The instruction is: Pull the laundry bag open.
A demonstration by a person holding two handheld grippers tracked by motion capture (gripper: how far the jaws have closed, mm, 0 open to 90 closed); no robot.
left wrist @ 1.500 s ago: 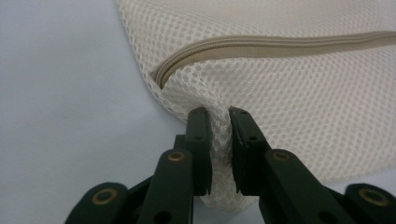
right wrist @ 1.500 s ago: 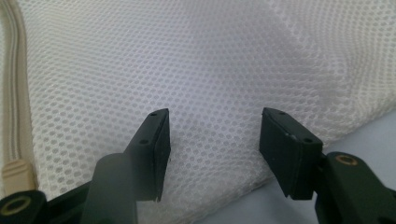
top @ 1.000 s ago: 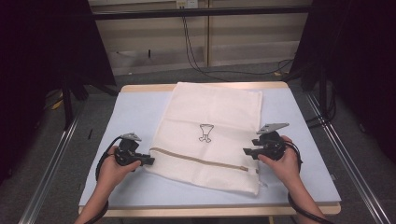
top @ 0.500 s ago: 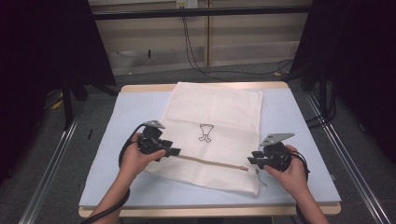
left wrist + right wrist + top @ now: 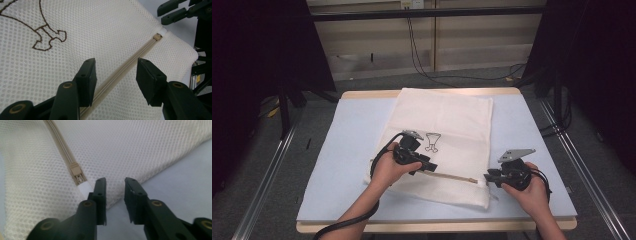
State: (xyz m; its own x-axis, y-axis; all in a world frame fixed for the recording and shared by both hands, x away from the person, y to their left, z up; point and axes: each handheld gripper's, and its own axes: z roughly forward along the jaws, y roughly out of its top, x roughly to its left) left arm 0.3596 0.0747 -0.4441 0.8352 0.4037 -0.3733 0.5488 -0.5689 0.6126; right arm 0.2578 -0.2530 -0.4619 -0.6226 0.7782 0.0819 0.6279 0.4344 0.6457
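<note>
The left gripper (image 5: 431,166) hovers over the middle of a white mesh laundry bag (image 5: 452,120), its jaws standing apart and astride the beige zipper (image 5: 130,63) with nothing pinched between them; they have just been closing a little. The bag lies flat on the pale blue table (image 5: 337,165), near its middle, printed with a brown bone-like outline (image 5: 432,141); it looks flat and empty, though the mesh does not let me see inside for certain. The zipper runs shut along the bag's near end to its slider (image 5: 76,171) at the right corner. The right gripper (image 5: 486,176) sits at that corner, jaws a narrow gap apart and lately opening slightly, just beside the slider; the bag's edge lies at the gap, but whether the pads press on it I cannot tell.
</note>
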